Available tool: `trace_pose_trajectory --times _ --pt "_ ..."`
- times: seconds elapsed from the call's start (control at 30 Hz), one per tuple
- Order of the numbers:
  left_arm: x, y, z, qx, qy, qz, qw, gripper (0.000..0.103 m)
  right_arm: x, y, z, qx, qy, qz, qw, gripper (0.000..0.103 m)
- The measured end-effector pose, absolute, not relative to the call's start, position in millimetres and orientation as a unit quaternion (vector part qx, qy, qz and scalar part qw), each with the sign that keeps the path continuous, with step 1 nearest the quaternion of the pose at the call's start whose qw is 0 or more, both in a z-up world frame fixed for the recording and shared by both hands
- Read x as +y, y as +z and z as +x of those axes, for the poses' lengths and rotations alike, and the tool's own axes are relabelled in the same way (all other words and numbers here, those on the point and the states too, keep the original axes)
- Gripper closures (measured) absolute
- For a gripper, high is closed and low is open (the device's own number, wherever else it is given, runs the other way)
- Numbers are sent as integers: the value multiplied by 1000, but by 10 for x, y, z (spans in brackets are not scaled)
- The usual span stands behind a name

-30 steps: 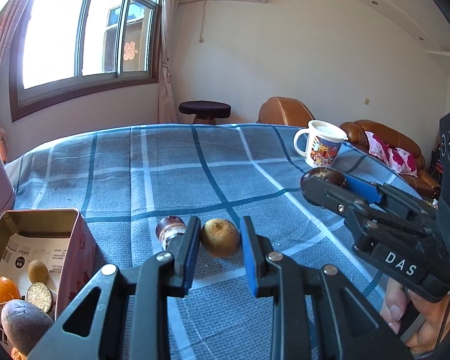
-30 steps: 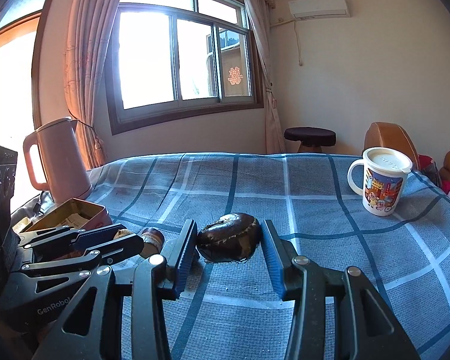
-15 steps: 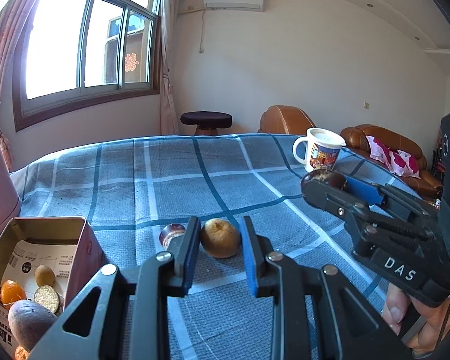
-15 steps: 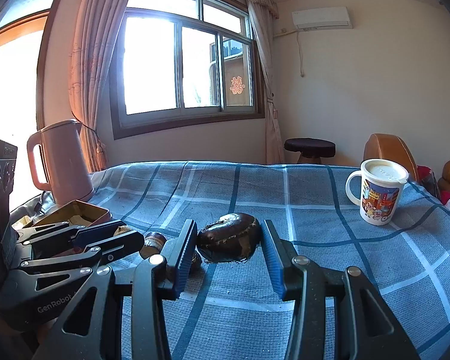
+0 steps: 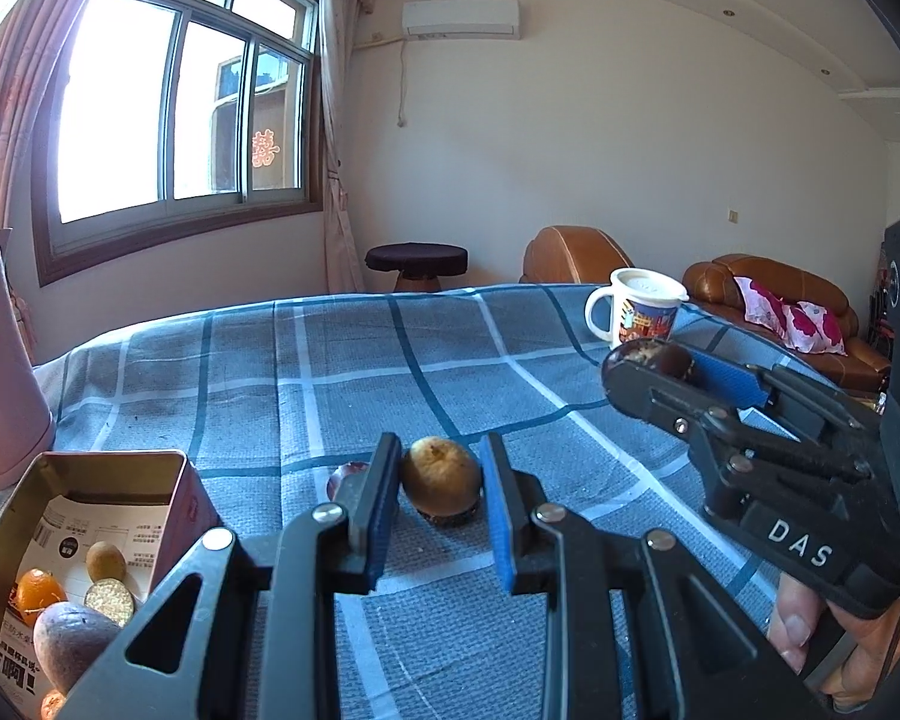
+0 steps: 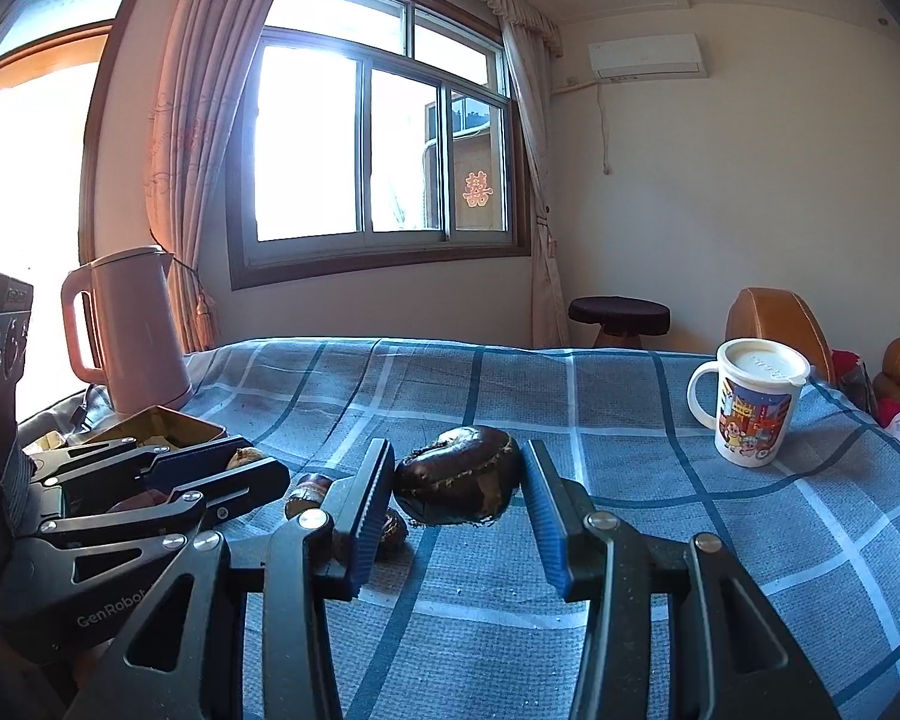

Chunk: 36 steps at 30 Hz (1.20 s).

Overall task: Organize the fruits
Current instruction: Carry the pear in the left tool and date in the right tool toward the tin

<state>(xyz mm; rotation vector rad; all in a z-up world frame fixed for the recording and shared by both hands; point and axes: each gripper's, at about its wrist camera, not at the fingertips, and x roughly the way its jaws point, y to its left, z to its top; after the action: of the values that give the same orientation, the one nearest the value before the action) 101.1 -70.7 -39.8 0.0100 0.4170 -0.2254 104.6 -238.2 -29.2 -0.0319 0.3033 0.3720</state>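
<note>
"DAS" marks the right claw [image 5: 651, 369]; "GenRobot" marks the left claw [image 6: 252, 465].

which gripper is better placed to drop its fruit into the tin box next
Left. The left gripper, holding the brown fruit, sits right beside the open tin box; the right gripper with its dark fruit is farther away.

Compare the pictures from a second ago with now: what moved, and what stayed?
Both grippers rose, each carrying its fruit: the left gripper the brown fruit, the right gripper the dark fruit. Nothing was released. The mug and tin stayed put.
</note>
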Motion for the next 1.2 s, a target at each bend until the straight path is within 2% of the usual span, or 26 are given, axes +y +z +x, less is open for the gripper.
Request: trace_pose_trajectory --times 1.2 --pt "-608 -343 739 175 -93 23 980 74 -2313 -278 949 134 200 -25 970 57"
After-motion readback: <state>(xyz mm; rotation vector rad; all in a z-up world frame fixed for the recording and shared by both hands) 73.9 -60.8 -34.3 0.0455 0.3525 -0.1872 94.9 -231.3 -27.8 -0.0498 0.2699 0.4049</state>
